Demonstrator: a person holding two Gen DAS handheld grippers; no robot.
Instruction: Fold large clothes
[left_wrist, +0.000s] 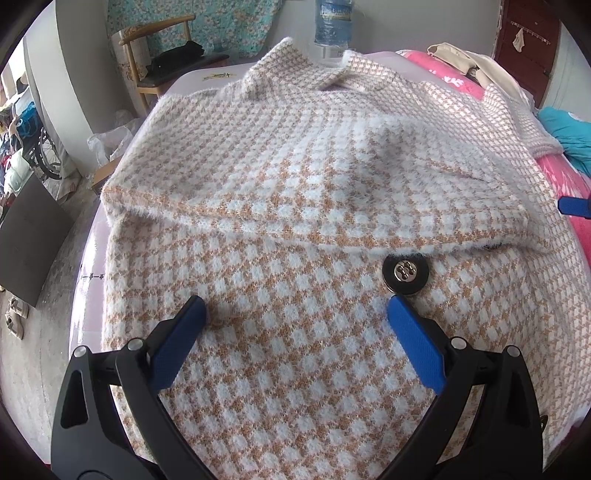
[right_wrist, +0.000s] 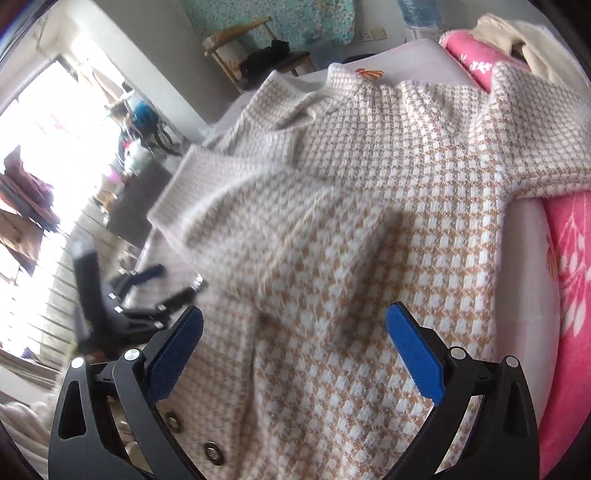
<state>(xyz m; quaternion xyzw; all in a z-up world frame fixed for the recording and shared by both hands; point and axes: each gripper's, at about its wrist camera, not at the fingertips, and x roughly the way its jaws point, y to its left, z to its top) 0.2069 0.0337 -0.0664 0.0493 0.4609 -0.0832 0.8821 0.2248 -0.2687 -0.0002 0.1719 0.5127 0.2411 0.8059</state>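
Both grippers hang with fingers apart, empty: left gripper (left_wrist: 297, 308), right gripper (right_wrist: 295, 317). Houndstooth coat (left_wrist: 295, 177) lies on the bed, left sleeve (left_wrist: 332, 206) folded across. Risk: fuzzy, thick knit may slip; far right sleeve (right_wrist: 546, 147) overhangs pink blanket (right_wrist: 569, 280).

coat (left_wrist: 295, 177) hem cut off at my bottom edge | left gripper (right_wrist: 147, 291) motion-blurred in my right wrist view, jaws unreadable there | water bottle (left_wrist: 334, 22) top cropped | window (right_wrist: 44, 122) blown out
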